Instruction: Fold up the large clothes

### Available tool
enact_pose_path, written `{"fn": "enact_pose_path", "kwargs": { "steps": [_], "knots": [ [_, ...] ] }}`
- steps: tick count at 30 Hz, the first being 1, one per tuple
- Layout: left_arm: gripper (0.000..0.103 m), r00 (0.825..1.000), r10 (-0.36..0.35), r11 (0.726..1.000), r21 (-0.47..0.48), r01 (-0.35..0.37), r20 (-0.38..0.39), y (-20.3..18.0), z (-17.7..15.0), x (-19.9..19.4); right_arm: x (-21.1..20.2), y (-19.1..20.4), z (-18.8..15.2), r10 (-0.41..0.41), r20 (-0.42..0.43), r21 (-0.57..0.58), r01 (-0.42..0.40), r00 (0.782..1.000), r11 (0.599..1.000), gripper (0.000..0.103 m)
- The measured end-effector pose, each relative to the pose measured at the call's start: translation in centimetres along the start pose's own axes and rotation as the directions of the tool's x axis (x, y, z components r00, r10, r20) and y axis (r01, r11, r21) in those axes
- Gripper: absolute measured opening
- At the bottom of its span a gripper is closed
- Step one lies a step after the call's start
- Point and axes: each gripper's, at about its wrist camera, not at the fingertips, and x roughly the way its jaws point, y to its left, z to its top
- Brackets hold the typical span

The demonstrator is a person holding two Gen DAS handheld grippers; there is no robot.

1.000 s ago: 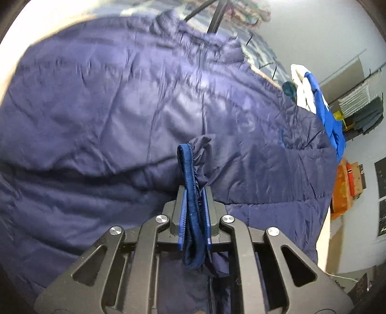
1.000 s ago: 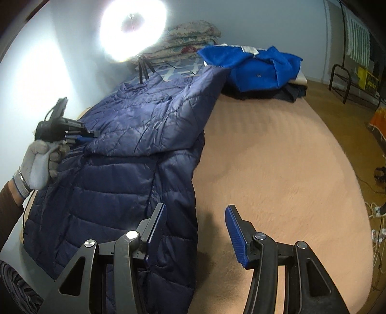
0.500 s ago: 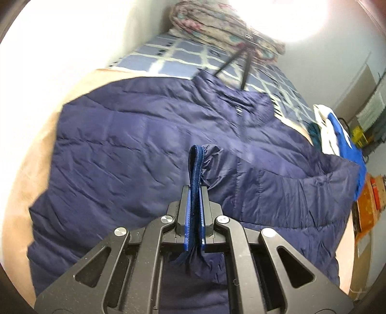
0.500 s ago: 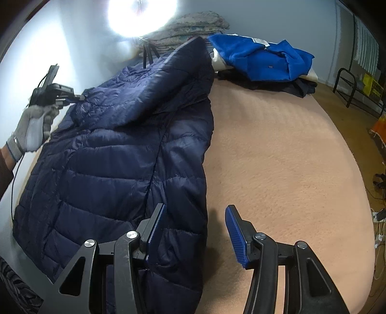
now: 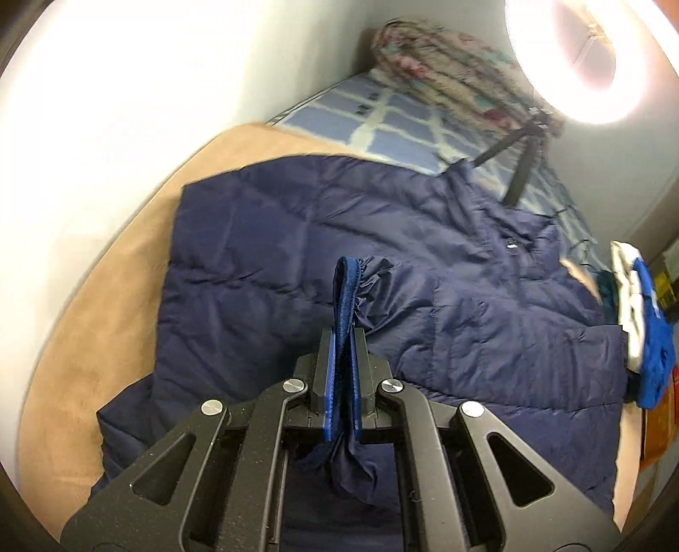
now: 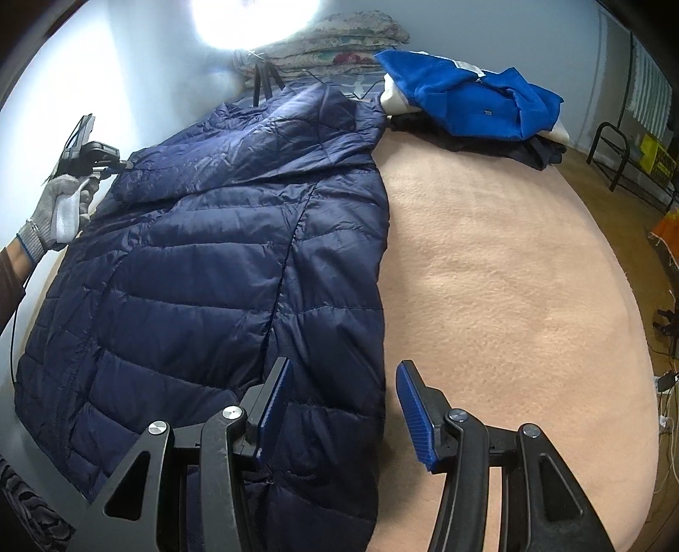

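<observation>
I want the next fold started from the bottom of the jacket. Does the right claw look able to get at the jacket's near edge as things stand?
Probably yes. The right claw is open and empty, right above the jacket edge, with nothing between them. The left claw grips the cuff at the far side, clear of it.

ring light [image 5: 592, 63] blasting in the corner, floral quilts [image 6: 335, 38] stacked by the wall, blue fleece [image 6: 471, 102] dumped on the tan blanket [image 6: 509, 276]

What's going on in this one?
A person is folding a navy puffer jacket spread on a tan blanket. The left gripper is shut on the sleeve cuff, holding the sleeve across the jacket's body. The right gripper hangs open over the jacket's edge, holding nothing.
</observation>
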Motion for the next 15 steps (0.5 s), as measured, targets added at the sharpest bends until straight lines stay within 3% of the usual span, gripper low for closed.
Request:
{"fn": "enact_pose_path", "kwargs": {
  "steps": [7,15],
  "knots": [
    [0.004,1.000,0.016,1.000,-0.019,-0.016,-0.020,1.4,-0.5,1.4,0.9,0.5,0.0,-0.003,-0.021,-0.003,0.003,1.000,1.000,0.053],
    [0.004,0.998,0.050,0.998,0.043,-0.048,-0.035,0.4,0.5,2.7,1.4,0.1,-0.6,-0.004,-0.045,0.019,0.005,0.999,1.000,0.053]
  ]
}}
